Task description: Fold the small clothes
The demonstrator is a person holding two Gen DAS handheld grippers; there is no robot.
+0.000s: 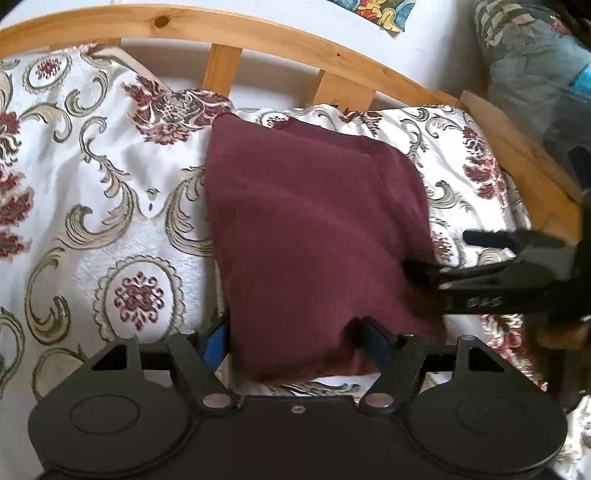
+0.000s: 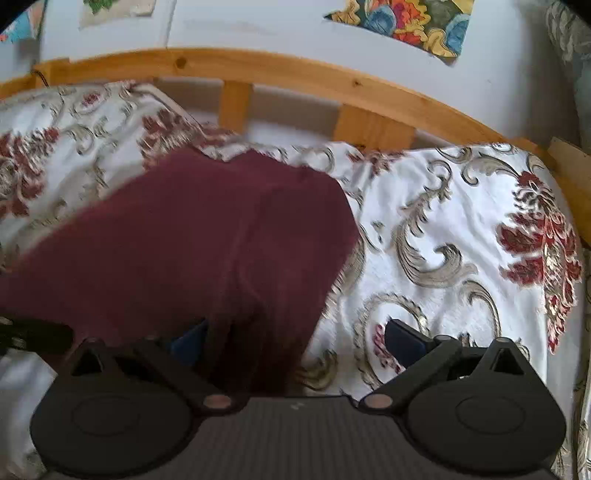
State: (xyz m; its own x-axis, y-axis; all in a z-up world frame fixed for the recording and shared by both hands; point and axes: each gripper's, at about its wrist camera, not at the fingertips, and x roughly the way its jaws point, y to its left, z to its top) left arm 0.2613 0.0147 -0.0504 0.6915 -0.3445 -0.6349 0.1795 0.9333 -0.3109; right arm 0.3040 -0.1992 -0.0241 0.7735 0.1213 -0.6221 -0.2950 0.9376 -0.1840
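Observation:
A folded maroon garment (image 1: 314,229) lies on the floral bedspread (image 1: 110,192), its long side running away from me. My left gripper (image 1: 293,339) is open at the garment's near edge, which lies loose between the fingers; the blue left pad (image 1: 214,339) stands just clear of the cloth. My right gripper (image 1: 437,253) comes in from the right with its fingers apart at the garment's right edge. In the right wrist view the right gripper (image 2: 295,343) is wide open. The garment (image 2: 192,240) droops over its left finger (image 2: 188,343), and the right finger (image 2: 402,341) is over bare bedspread.
A wooden slatted headboard (image 1: 258,40) curves behind the bed against a white wall. A wooden side rail (image 1: 524,162) runs along the right edge. A patterned fabric bundle (image 1: 532,70) is at the upper right. Colourful pictures (image 2: 402,22) hang on the wall.

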